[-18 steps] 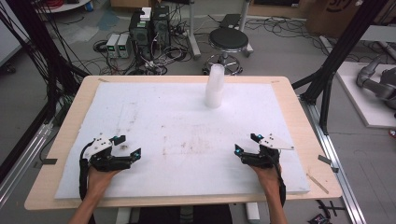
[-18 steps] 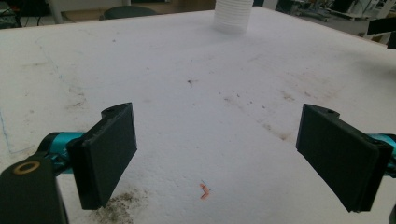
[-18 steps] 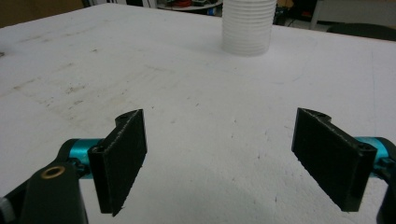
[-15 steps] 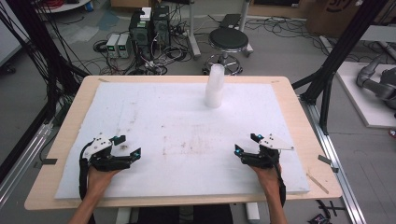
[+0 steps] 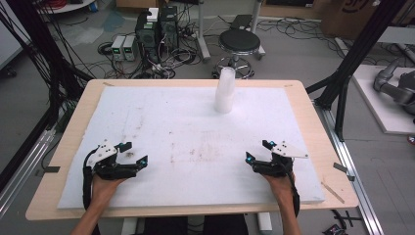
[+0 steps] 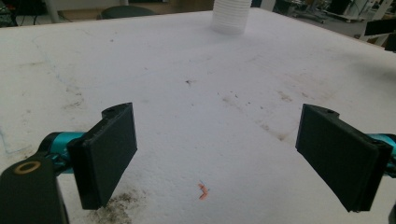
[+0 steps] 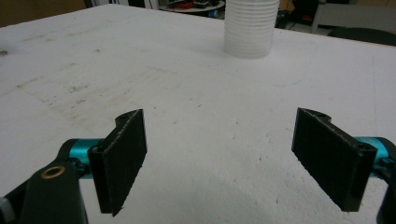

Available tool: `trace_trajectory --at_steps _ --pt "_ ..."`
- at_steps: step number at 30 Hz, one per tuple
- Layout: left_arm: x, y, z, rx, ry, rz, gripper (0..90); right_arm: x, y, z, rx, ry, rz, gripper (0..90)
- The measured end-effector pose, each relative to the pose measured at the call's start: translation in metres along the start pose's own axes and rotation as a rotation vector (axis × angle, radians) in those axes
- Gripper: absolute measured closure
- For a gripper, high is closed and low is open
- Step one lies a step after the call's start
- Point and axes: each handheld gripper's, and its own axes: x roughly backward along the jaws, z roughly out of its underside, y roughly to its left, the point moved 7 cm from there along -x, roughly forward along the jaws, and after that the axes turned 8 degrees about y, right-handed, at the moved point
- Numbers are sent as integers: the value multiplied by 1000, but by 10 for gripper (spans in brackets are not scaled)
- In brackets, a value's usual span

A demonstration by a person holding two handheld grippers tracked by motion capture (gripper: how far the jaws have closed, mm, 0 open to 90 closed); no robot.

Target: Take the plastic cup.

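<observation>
A tall stack of white plastic cups (image 5: 225, 90) stands upright near the far edge of the white foam board (image 5: 195, 117), a little right of its middle; it is also ahead in the left gripper view (image 6: 229, 16) and the right gripper view (image 7: 251, 27). My left gripper (image 5: 135, 152) rests low at the board's near left, open, with nothing between its black pads (image 6: 105, 154). At the near right my right gripper (image 5: 257, 152) is open too, its pads (image 7: 122, 156) wide apart over bare foam. Both point toward the far side, well short of the cups.
The foam board lies on a wooden table (image 5: 313, 112) and carries dirt smudges and a small red scrap (image 6: 202, 190). Behind the table stand a black stool (image 5: 239, 43), boxes with cables (image 5: 156, 29) and black frame posts (image 5: 352, 54).
</observation>
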Motion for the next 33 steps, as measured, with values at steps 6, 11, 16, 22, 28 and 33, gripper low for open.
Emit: trace_trajectory --at_steps 6,11,16,22,28,33 --pt "0 -1 0 -9 -5 2 124 -1 0 0 20 9 -6 181" --pt "0 -1 0 -5 0 2 124 -2 2 0 36 12 -11 181" --pt "0 0 0 -2 5 6 124 -2 2 0 31 20 -19 181" --pt "0 1 0 9 -4 7 124 6 -2 -10 3 -12 -18 181" --pt "-1 0 0 1 7 14 124 18 -3 -37 -2 -33 10 181" --pt "-1 1 0 10 8 19 123 26 -6 -63 24 -27 28 180"
